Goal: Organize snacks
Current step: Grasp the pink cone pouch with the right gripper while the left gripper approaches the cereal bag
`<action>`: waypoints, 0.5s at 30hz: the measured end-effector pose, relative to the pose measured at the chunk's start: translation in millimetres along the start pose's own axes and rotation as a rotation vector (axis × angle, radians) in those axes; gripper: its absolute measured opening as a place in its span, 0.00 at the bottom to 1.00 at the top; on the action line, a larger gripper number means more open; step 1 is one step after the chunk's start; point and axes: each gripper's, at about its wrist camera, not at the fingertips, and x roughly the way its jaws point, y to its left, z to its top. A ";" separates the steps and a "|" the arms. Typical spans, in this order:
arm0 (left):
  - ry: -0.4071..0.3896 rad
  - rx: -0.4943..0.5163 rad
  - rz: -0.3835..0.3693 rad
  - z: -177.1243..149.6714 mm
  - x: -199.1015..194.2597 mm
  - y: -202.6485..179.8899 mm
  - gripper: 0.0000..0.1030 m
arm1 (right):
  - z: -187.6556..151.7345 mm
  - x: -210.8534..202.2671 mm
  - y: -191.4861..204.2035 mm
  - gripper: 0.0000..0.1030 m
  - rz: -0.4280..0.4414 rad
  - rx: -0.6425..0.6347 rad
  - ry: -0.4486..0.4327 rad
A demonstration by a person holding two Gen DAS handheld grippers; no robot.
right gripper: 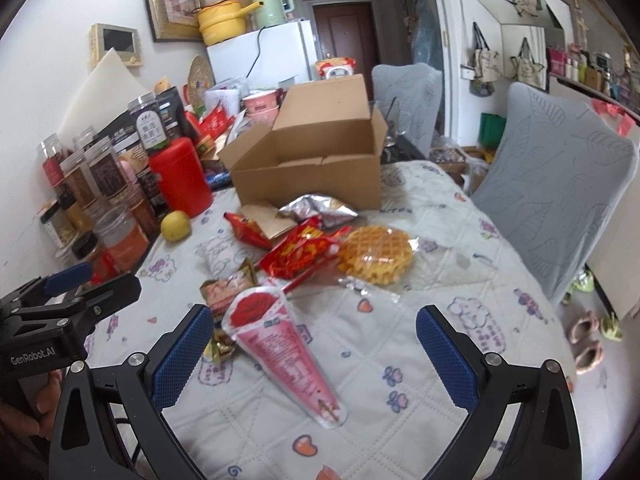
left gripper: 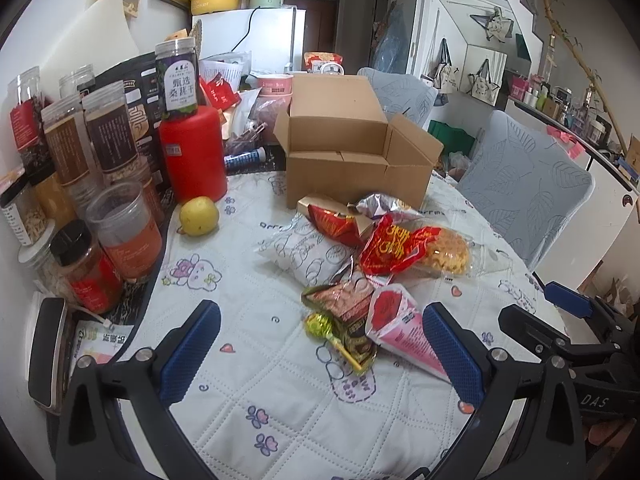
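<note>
An open cardboard box (left gripper: 356, 160) (right gripper: 316, 168) stands at the back of the table. In front of it lies a pile of snacks: a wrapped waffle (left gripper: 448, 254) (right gripper: 376, 254), a red packet (left gripper: 390, 250) (right gripper: 298, 254), a white bun bag (left gripper: 310, 250) (right gripper: 220, 254), a silver bag (right gripper: 320, 208), a pink cone packet (left gripper: 394, 320) (right gripper: 280, 344) and a yellow lollipop (left gripper: 322, 326). My left gripper (left gripper: 320, 354) is open just short of the lollipop and cone. My right gripper (right gripper: 314, 356) is open with the pink cone lying between its fingers, untouched.
Jars (left gripper: 112, 136), a red canister (left gripper: 192, 152) (right gripper: 182, 176) and a lemon (left gripper: 199, 216) (right gripper: 175, 226) crowd the left side. Two grey-covered chairs (right gripper: 552, 200) stand on the right. A white quilted cloth (left gripper: 248, 360) covers the table. A hand (right gripper: 44, 404) holds the left gripper.
</note>
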 end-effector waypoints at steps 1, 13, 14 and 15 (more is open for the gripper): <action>0.003 -0.002 0.000 -2.7 0.7 1.6 1.00 | -2.6 2.5 0.9 1.00 0.010 -0.003 0.006; 0.052 -0.059 -0.009 -27.6 15.9 24.9 1.00 | -26.3 46.6 10.3 1.00 0.085 -0.081 0.105; 0.056 -0.063 -0.007 -29.3 17.3 26.9 1.00 | -27.8 51.7 11.1 1.00 0.090 -0.090 0.117; 0.062 -0.068 -0.004 -30.8 19.0 29.1 1.00 | -29.2 55.7 12.4 1.00 0.093 -0.097 0.125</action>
